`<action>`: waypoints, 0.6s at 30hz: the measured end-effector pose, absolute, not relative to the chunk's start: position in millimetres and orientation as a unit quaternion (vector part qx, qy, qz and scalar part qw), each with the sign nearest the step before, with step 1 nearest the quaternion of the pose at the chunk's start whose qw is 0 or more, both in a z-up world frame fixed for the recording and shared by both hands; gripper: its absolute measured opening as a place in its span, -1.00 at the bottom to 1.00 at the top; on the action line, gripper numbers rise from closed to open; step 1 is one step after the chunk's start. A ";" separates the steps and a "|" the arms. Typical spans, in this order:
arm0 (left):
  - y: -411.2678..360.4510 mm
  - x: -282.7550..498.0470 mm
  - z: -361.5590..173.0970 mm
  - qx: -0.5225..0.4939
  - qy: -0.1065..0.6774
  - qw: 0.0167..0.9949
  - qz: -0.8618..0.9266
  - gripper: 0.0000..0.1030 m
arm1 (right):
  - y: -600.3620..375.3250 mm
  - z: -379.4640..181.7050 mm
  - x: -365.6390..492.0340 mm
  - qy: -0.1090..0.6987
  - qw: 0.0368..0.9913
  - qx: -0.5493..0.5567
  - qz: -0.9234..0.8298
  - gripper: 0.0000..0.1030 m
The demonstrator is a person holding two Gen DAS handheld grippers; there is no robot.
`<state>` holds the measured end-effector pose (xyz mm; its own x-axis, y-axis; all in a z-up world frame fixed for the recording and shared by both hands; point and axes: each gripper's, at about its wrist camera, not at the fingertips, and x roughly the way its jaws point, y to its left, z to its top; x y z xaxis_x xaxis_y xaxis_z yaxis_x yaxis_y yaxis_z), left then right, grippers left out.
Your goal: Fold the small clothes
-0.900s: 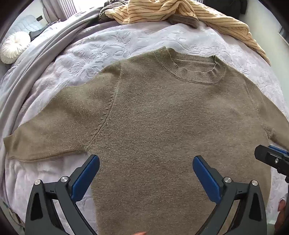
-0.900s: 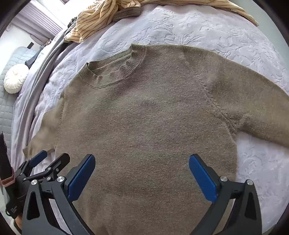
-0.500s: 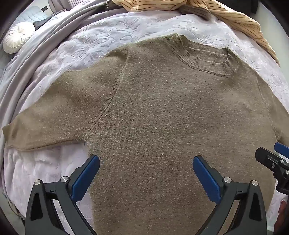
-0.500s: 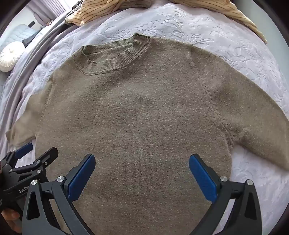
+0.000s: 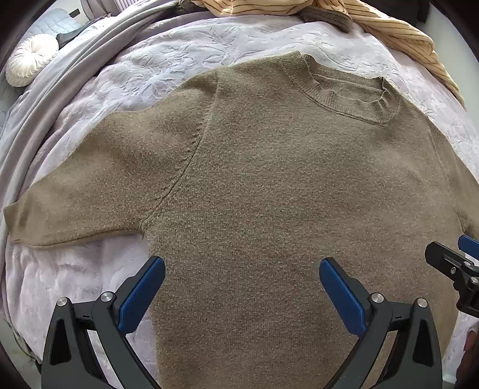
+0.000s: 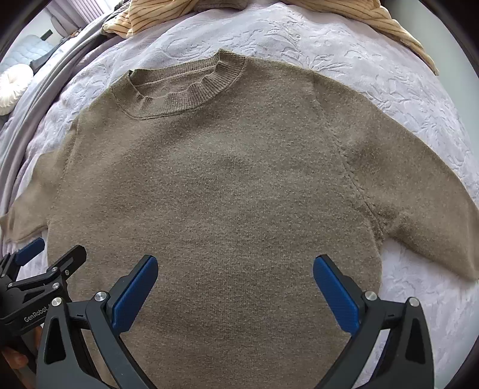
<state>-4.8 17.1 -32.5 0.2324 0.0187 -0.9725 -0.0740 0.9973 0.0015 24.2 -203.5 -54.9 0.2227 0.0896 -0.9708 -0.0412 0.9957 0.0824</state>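
Observation:
An olive-brown knit sweater (image 5: 269,194) lies flat, front up, on a lilac bedspread (image 5: 179,54), collar at the far side and both short sleeves spread out. It also fills the right wrist view (image 6: 224,194). My left gripper (image 5: 242,287) is open and empty above the sweater's lower left body. My right gripper (image 6: 235,284) is open and empty above the lower right body. Each gripper shows at the edge of the other's view: the right one (image 5: 455,266), the left one (image 6: 39,269).
A yellow striped garment (image 5: 389,27) and a dark piece lie bunched at the bed's far edge, also visible in the right wrist view (image 6: 359,12). A grey blanket (image 5: 74,59) runs along the left side. A round white cushion (image 5: 30,58) lies beyond it.
Both grippers have moved forward over the sweater, so the collar and sleeves sit nearer in view. Both stay open. The sweater has not moved.

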 end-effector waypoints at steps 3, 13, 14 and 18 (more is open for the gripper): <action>17.2 -4.5 -32.4 -0.026 0.621 0.783 0.031 1.00 | -201.3 -55.8 25.6 0.623 0.781 0.016 0.042 1.00; 19.2 2.7 -33.9 -0.025 0.623 0.781 0.036 1.00 | -198.7 -54.9 28.2 0.624 0.780 0.012 0.044 1.00; 19.2 2.9 -34.0 -0.025 0.623 0.781 0.035 1.00 | -197.4 -54.5 28.1 0.624 0.780 0.013 0.043 1.00; 20.7 2.8 -33.2 -0.027 0.622 0.781 0.035 1.00 | -199.8 -54.7 27.8 0.623 0.781 0.013 0.042 1.00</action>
<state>2.8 20.7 -33.2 0.2227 0.0216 -0.9746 -0.0882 0.9961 0.0019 27.8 -199.8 -54.7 0.2214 0.0816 -0.9718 -0.0485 0.9962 0.0726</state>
